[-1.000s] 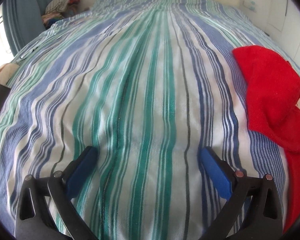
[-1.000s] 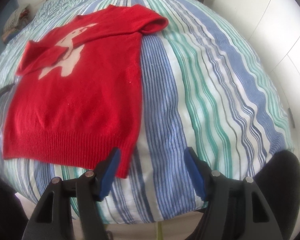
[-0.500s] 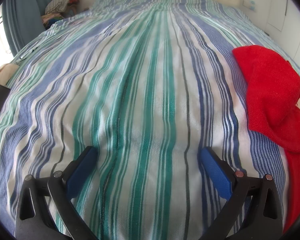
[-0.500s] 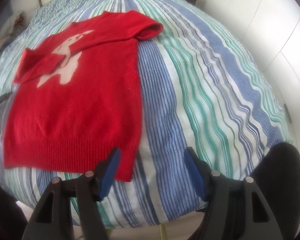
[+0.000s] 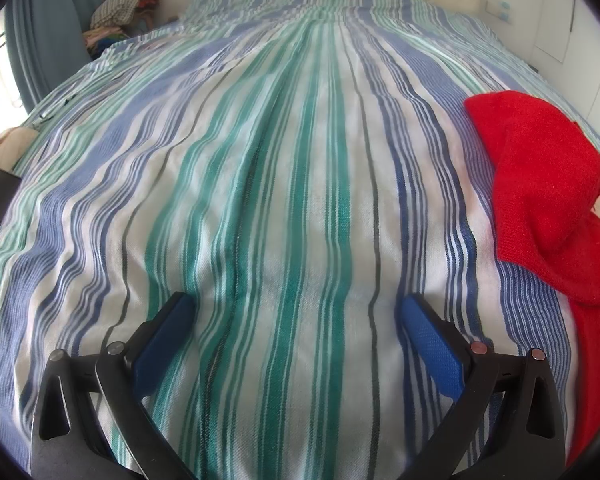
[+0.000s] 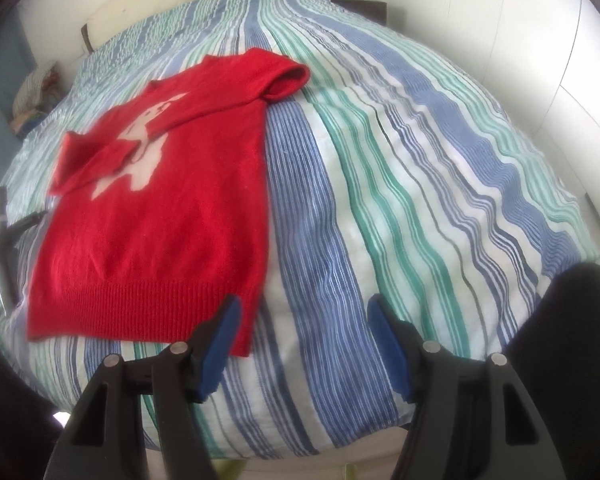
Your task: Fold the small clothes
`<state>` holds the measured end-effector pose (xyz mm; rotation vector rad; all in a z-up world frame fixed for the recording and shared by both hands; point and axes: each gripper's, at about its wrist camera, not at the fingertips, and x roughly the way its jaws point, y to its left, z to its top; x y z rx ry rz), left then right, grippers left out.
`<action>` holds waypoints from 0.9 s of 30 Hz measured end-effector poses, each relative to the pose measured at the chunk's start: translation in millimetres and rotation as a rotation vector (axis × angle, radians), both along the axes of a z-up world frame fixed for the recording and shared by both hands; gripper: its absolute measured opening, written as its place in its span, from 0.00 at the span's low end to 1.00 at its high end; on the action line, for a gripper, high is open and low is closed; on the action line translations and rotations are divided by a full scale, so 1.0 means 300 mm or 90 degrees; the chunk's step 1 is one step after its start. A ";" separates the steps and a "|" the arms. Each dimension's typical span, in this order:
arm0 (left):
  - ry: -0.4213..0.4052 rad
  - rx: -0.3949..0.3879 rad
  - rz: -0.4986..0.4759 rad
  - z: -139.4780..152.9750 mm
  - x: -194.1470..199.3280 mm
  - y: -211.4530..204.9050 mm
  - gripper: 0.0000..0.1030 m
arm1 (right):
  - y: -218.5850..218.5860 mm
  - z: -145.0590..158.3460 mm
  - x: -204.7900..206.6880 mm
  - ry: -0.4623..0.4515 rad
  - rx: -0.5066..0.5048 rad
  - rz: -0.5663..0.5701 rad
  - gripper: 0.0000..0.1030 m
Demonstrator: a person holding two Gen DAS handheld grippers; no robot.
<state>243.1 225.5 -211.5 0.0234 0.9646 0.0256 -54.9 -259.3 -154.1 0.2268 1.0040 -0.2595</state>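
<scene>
Your left gripper (image 5: pixel 296 320) hangs wide open and empty over the blue, green and white striped bedspread (image 5: pixel 260 184). The small red knitted jumper with a white animal motif (image 6: pixel 160 208) lies flat, sleeves folded in. Your right gripper (image 6: pixel 302 320), also spread and empty, sits beside its ribbed hem; pinching bedspread too could drag it. Nothing blocks you.

A small red sweater (image 6: pixel 160 216) is lying flat on the striped bed cover (image 6: pixel 380 200), front side up. A white animal picture (image 6: pixel 140 152) is showing on its chest. Both sleeves are lying folded across the front, partly covering the picture. The ribbed bottom edge is sitting near the edge of the bed.
</scene>
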 end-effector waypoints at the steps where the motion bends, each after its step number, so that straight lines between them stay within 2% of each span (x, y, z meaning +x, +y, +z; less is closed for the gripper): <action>1: 0.000 0.000 0.000 0.000 0.000 -0.001 1.00 | 0.004 0.006 -0.007 -0.007 -0.001 0.007 0.63; 8: -0.002 0.000 0.000 0.002 -0.001 -0.001 1.00 | 0.034 0.028 -0.033 -0.048 -0.003 0.052 0.64; 12: -0.003 0.000 0.000 0.003 -0.001 -0.002 1.00 | 0.051 0.074 0.037 -0.076 -0.021 0.106 0.65; 16: -0.006 0.000 0.001 0.004 -0.001 -0.002 1.00 | 0.094 0.132 0.252 -0.091 -0.069 0.230 0.65; 20: -0.006 0.001 0.001 0.003 -0.006 -0.006 1.00 | 0.210 0.131 0.543 -0.096 -0.178 0.390 0.65; 22: -0.006 0.002 0.001 0.004 -0.005 -0.008 1.00 | 0.273 0.097 0.681 -0.089 -0.229 0.463 0.65; 25: -0.006 0.001 0.001 0.004 -0.005 -0.007 1.00 | 0.360 -0.001 0.849 -0.045 -0.237 0.557 0.64; 27: -0.006 0.001 0.001 0.004 -0.005 -0.007 1.00 | 0.404 -0.096 0.931 0.006 -0.240 0.594 0.63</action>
